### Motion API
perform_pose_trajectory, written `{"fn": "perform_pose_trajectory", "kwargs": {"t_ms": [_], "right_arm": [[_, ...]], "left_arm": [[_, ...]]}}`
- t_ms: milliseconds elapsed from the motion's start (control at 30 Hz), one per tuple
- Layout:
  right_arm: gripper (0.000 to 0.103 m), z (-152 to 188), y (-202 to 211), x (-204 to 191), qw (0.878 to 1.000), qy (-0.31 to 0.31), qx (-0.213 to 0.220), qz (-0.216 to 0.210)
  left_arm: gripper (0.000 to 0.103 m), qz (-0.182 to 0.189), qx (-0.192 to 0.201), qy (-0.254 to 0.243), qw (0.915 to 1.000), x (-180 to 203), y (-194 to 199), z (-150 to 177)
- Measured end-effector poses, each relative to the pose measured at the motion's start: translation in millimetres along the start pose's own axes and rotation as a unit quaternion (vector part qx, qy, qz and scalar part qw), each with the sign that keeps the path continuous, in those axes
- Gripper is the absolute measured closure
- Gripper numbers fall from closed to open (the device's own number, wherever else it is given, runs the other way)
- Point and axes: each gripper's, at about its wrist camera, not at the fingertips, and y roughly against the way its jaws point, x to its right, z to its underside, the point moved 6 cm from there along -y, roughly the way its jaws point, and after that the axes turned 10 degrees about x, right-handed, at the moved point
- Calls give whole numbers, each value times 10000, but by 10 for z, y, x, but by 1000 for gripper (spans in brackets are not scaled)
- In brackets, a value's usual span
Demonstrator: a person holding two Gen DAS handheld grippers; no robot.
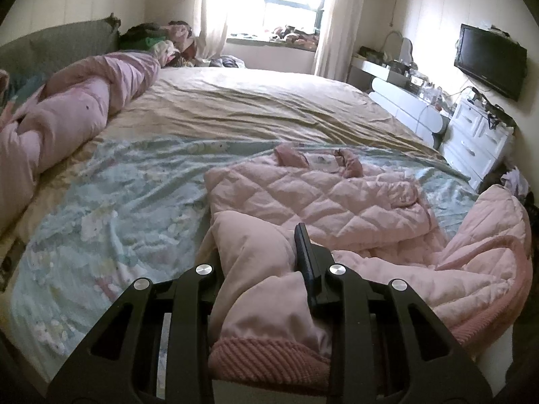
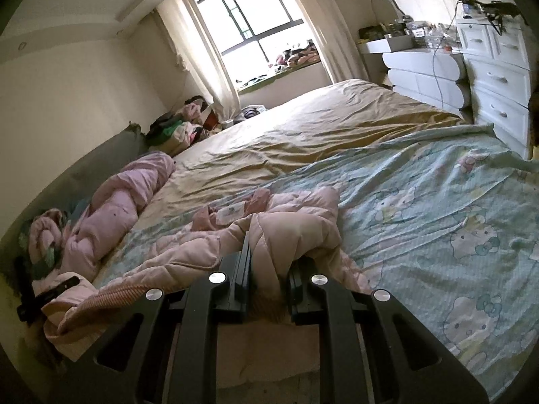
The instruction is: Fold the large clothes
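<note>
A pink quilted jacket (image 1: 320, 202) lies on the teal cartoon-print sheet (image 1: 118, 195) of the bed, its collar at the far end. My left gripper (image 1: 266, 262) is shut on the near corner of its ribbed hem (image 1: 266, 353). Fabric hides the left finger, and only the right finger (image 1: 305, 252) shows. In the right wrist view my right gripper (image 2: 269, 269) is shut on a bunched fold of the same jacket (image 2: 293, 225), lifted off the sheet. The hem stretches left toward the left gripper (image 2: 50, 291) at the frame's edge.
A rolled lilac duvet (image 1: 67, 114) lies along the grey headboard (image 1: 60, 43) at left. Beyond the teal sheet a beige sheet (image 1: 252, 101) covers the bed. White dressers (image 1: 478, 138) and a wall TV (image 1: 490, 60) stand at right. Clothes are piled (image 1: 158, 40) by the window.
</note>
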Motion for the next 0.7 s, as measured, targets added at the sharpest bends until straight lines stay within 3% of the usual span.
{"fn": "perform_pose_trajectory", "kwargs": {"t_ms": [467, 700], "right_arm": [[88, -325, -78, 19, 9995, -132, 261, 100], [88, -375, -156, 58, 9990, -316, 240, 189]], "left_arm": [[80, -66, 239, -141, 9996, 43, -14, -371], [79, -126, 160, -95, 9997, -12, -130, -437]]}}
